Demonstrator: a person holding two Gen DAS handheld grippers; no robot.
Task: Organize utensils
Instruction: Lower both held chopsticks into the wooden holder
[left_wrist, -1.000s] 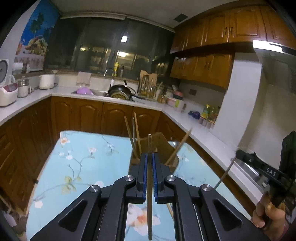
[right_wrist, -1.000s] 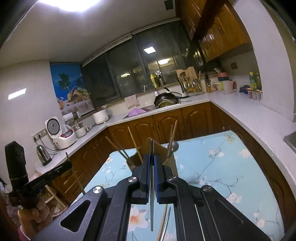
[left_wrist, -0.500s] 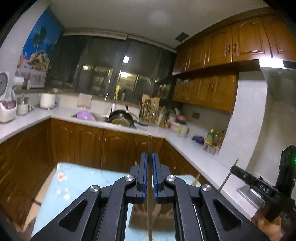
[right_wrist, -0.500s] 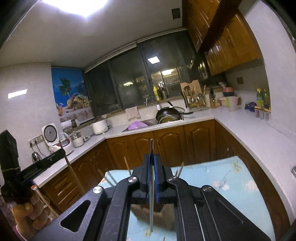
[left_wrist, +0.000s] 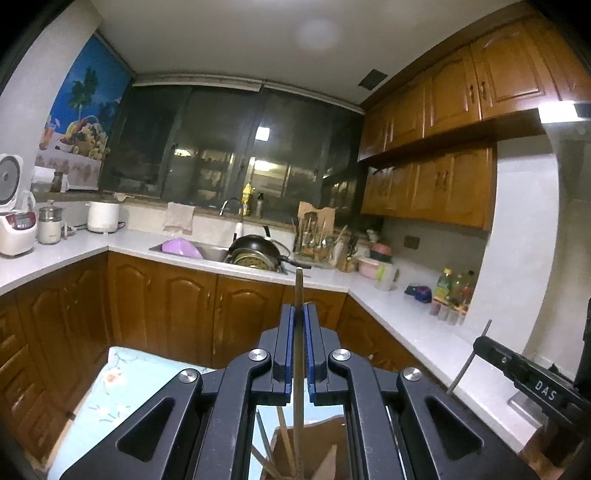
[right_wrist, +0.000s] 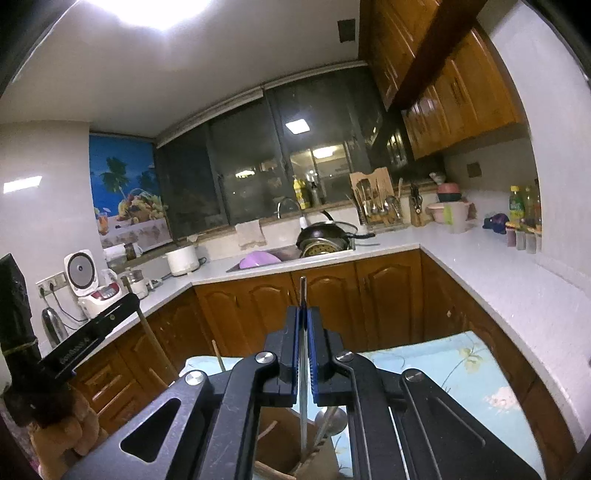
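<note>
- The left gripper (left_wrist: 298, 321) has its two blue pads pressed tight on a wooden chopstick (left_wrist: 298, 291).
- That chopstick stands almost straight up. Its top pokes out above the pads, and its lower end hangs down over a brown wooden holder (left_wrist: 325, 461).
- The holder sits on a table with a light blue flowered cloth (left_wrist: 122, 384). More wooden sticks (left_wrist: 282, 428) lean inside the holder.
- The right gripper (right_wrist: 303, 325) is clamped on a thin metal chopstick (right_wrist: 303, 291).
- The metal chopstick also stands upright. Its lower part reaches down into the same holder (right_wrist: 275, 443), seen from the other side.
- A metal spoon (right_wrist: 330, 417) leans in the holder, just beside the metal chopstick.
- In the right camera, the person's left hand (right_wrist: 59, 435) shows at the far left, with the left gripper's chopstick beside it.
- In the left camera, the right gripper shows at the far right edge, with its thin metal stick up.
- Behind the table are brown cupboards (left_wrist: 184, 306), a white counter (left_wrist: 406, 314) and a sink with a black pan (left_wrist: 255, 249).
</note>
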